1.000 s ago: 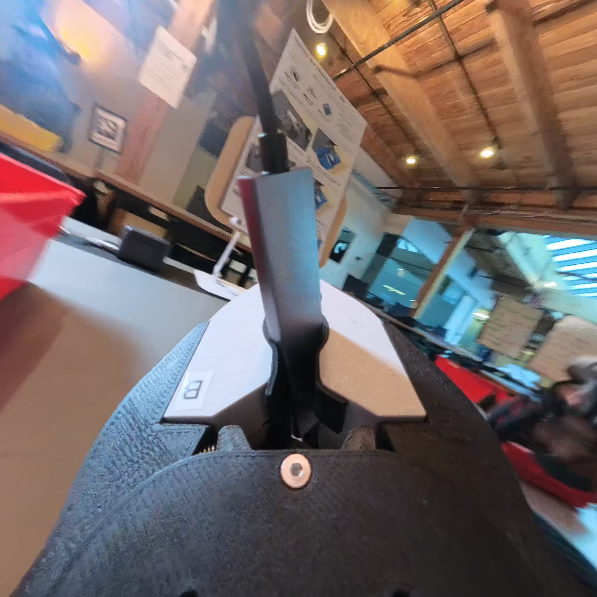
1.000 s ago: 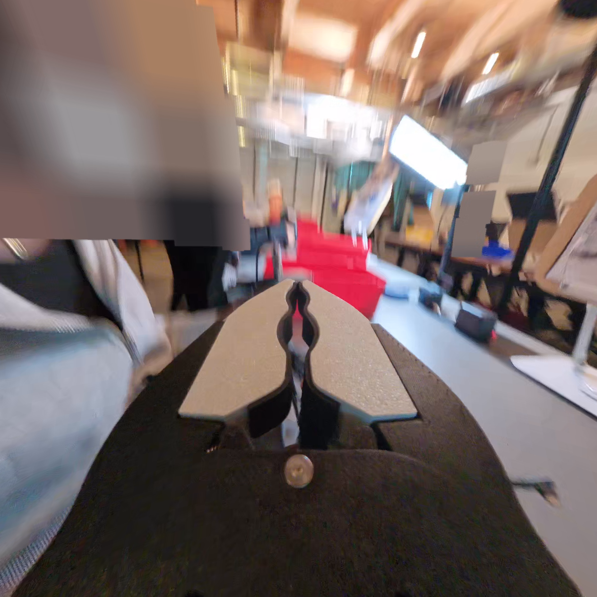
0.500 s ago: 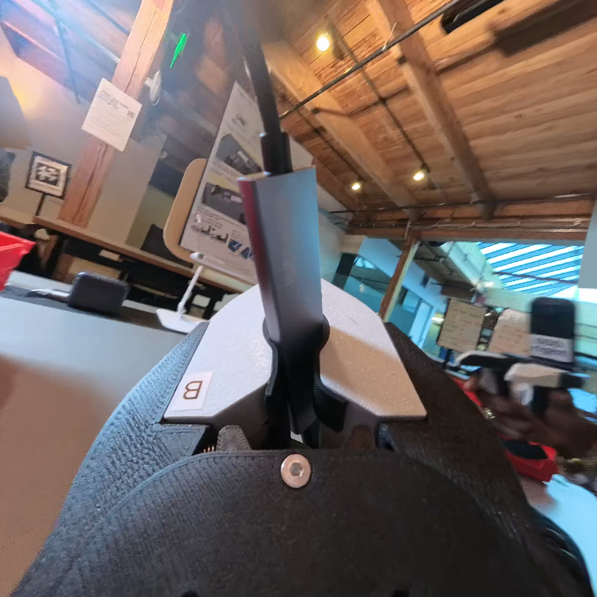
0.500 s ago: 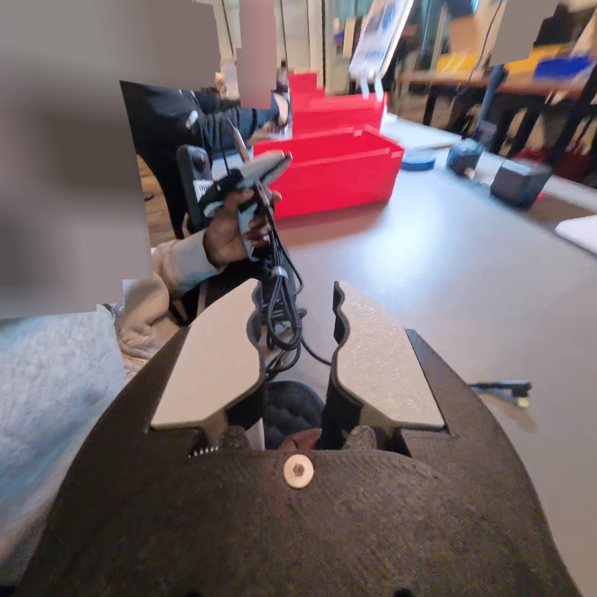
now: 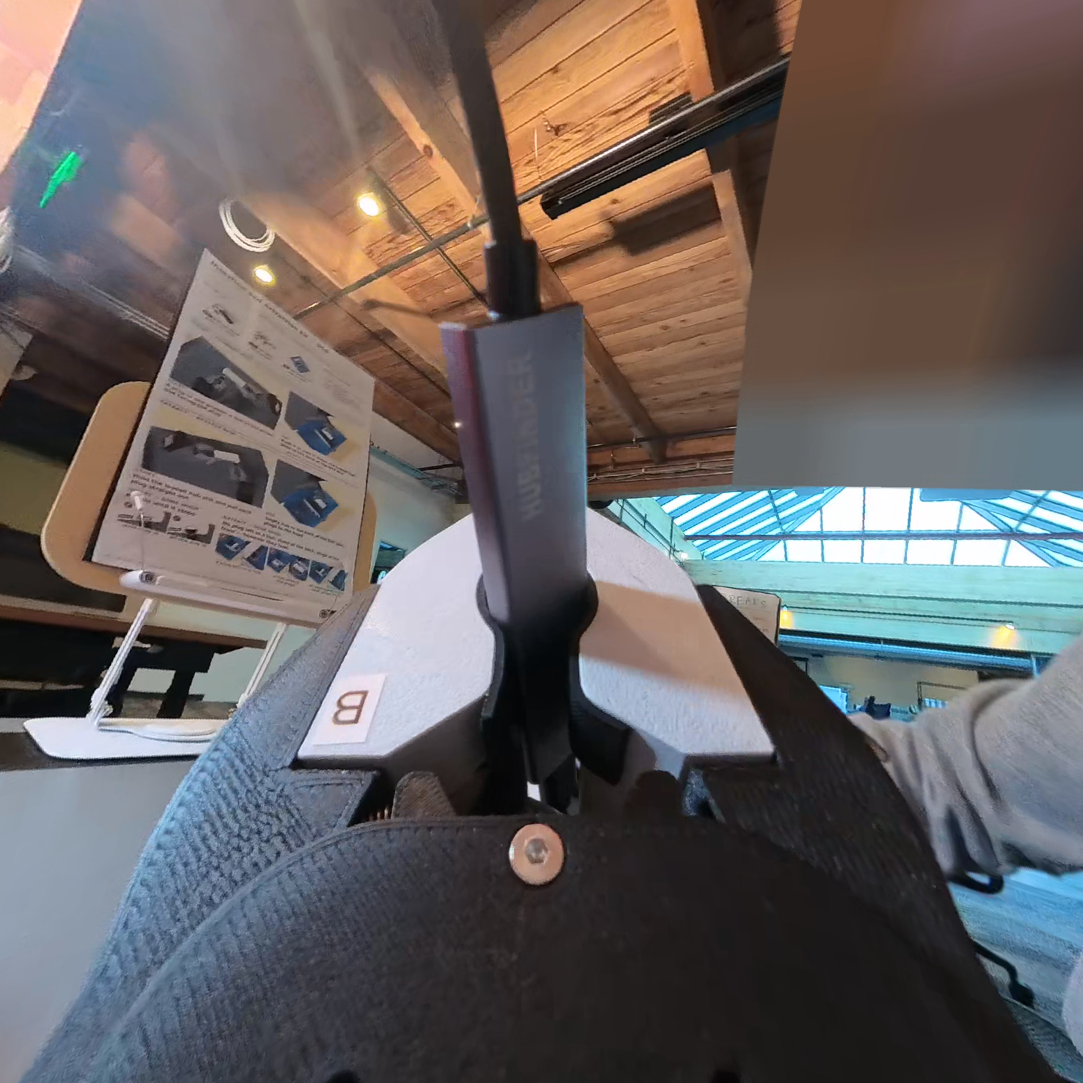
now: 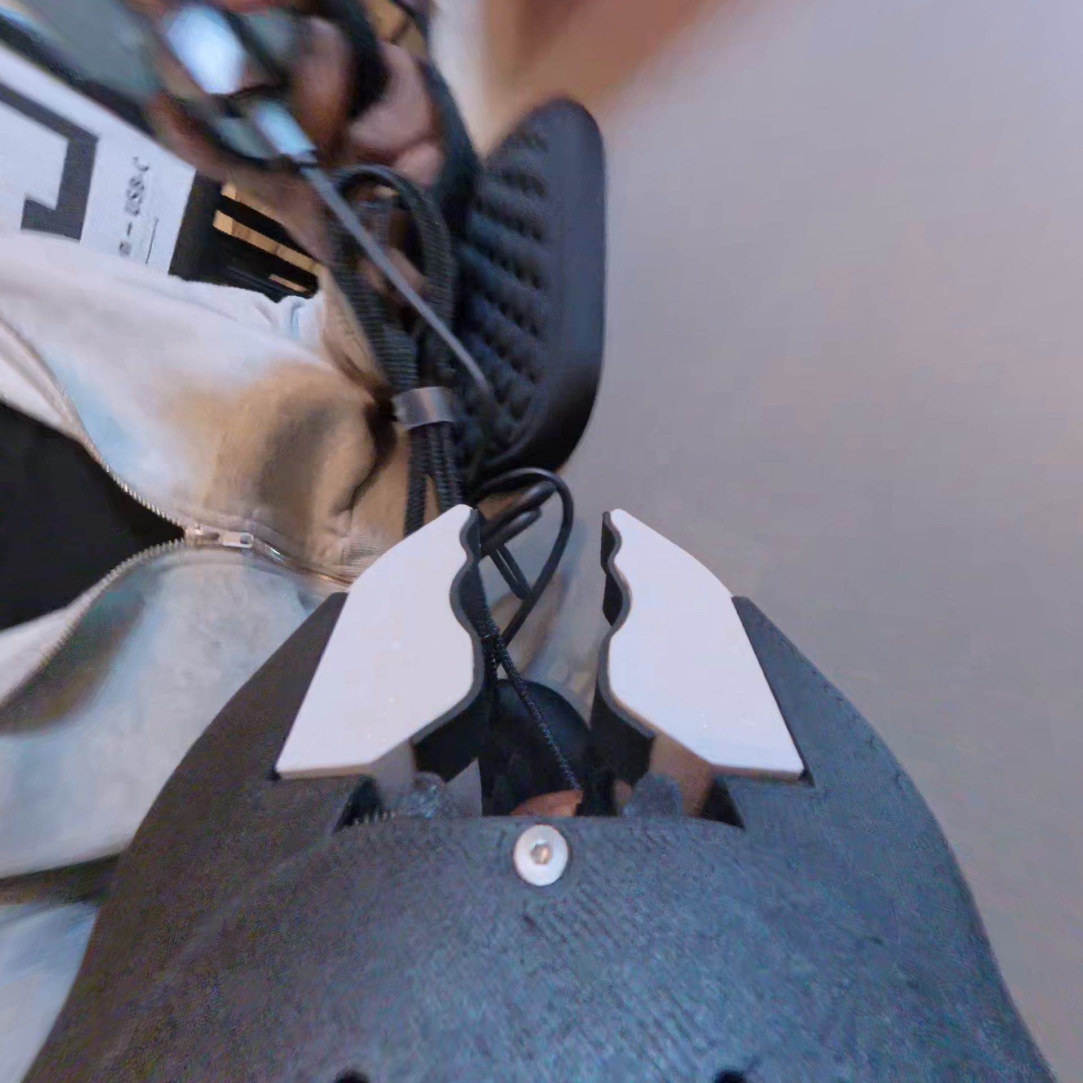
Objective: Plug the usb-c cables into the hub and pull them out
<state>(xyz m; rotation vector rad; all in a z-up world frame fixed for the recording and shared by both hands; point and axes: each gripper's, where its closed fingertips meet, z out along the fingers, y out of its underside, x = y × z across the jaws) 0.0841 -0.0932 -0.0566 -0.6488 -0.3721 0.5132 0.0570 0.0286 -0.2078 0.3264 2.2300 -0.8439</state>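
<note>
My left gripper point(image 5: 536, 592) is shut on a slim dark grey hub point(image 5: 527, 457) and holds it upright, pointing at the wooden ceiling. A black cable point(image 5: 504, 176) leaves the hub's top end. My right gripper point(image 6: 539, 521) is open. A thin black cable loop point(image 6: 554, 527) and a braided black cord point(image 6: 516, 668) pass between its fingers, and neither is gripped. Above it, blurred, a hand point(image 6: 375, 99) holds the black body of the left gripper point(image 6: 527, 264), and a bundle of black cables point(image 6: 422, 328) hangs down from there. No plug ends show clearly.
An instruction sheet on a white stand point(image 5: 234, 422) stands on the grey table point(image 5: 88, 850) at the left. A grey sleeve point(image 5: 967, 791) reaches in at the right. In the right wrist view, a light zipped jacket point(image 6: 176, 410) fills the left and grey table point(image 6: 850, 293) the right. The grippers' ends are close to 20 cm from one another.
My right gripper was shut a second ago and opened; it has since swung down close to the hanging cables. My left gripper has tilted further up, still holding the hub.
</note>
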